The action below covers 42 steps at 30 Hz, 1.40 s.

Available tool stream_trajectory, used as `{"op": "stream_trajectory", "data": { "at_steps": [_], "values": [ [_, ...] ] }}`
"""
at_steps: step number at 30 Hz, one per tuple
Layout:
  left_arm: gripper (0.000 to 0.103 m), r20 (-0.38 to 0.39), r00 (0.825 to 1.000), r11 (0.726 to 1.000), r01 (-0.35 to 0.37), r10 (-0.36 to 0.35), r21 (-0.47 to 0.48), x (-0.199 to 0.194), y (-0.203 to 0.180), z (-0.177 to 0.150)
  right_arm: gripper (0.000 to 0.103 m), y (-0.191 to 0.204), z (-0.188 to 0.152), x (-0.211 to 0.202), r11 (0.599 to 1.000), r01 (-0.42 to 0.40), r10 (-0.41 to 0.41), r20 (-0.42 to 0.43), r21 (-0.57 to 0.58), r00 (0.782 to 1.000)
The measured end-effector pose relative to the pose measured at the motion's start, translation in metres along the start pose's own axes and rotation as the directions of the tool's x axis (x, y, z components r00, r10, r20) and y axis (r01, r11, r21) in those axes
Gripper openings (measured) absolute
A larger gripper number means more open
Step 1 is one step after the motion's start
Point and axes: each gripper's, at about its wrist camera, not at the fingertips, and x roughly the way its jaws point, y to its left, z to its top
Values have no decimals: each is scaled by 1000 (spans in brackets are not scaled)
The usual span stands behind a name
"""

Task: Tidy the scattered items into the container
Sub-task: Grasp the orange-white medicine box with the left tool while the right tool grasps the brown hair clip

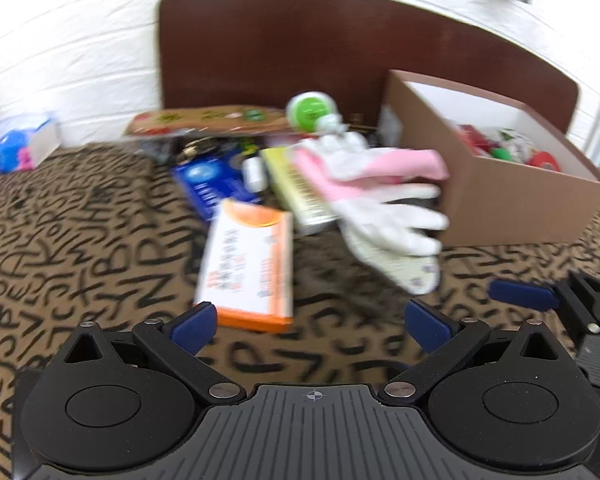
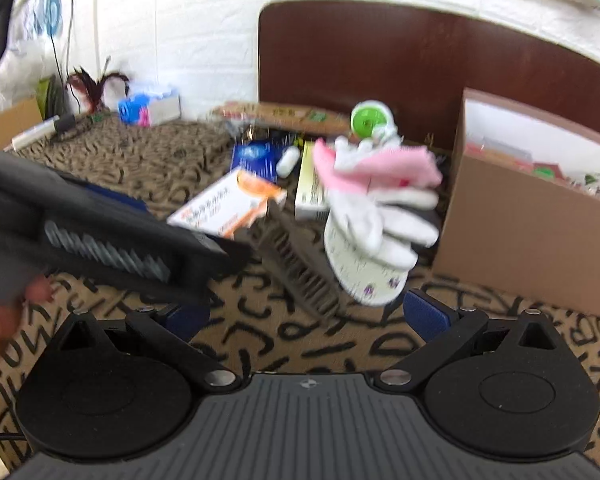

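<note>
Blue-padded left gripper [image 1: 312,326] and right gripper [image 2: 312,316] gape wide, empty.

Both views low, facing box [image 1: 500,196]

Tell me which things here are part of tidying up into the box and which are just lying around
For the job:
- cardboard box
- white and pink glove
- orange and white carton
- blue packet
- yellow-green carton
- green-capped tube

Just lying about:
- blue and pink tissue pack, off by the wall
- dark red feathers
</note>
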Motion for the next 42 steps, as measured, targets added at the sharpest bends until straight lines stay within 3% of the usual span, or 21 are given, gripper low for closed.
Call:
{"op": "stream_trajectory", "data": {
  "at_steps": [5,9,14,22,26,27,29,31,37,42],
  "values": [
    [98,-27,1000,998,4,-6,-56,12,30,6,102,13,-2,16,1000,-6,6,-33,-13,999],
    [93,-37,999,998,22,-24,-61,18,41,9,102,20,-2,16,995,-54,54,-2,-83,999],
    [86,-56,998,1000,19,-20,-15,32,40,9,100,15,7,24,985,11,-4,43,-171,999],
    [86,-93,996,1000,9,-8,19,59,36,14,73,13,13,44,975,-6,9,14,-224,1000],
    [78,-128,992,1000,10,-9,8,69,39,13,63,13,14,51,978,-22,22,-6,-208,1000],
    [70,-131,991,1000,6,-6,6,71,40,12,58,13,14,52,980,-10,8,-11,-200,1000],
    [69,-132,991,1000,8,-7,10,70,42,11,43,10,14,54,982,17,-21,-18,-187,1000],
    [69,-143,990,1000,24,-22,14,68,43,11,37,2,16,51,989,0,-5,-35,-150,999],
    [69,-195,977,995,98,-91,28,53,49,4,36,-6,13,29,993,-90,82,-109,-72,991],
    [79,-188,982,998,44,-33,54,59,46,8,38,-4,13,31,992,-106,98,-112,-68,989]
  ]
}}
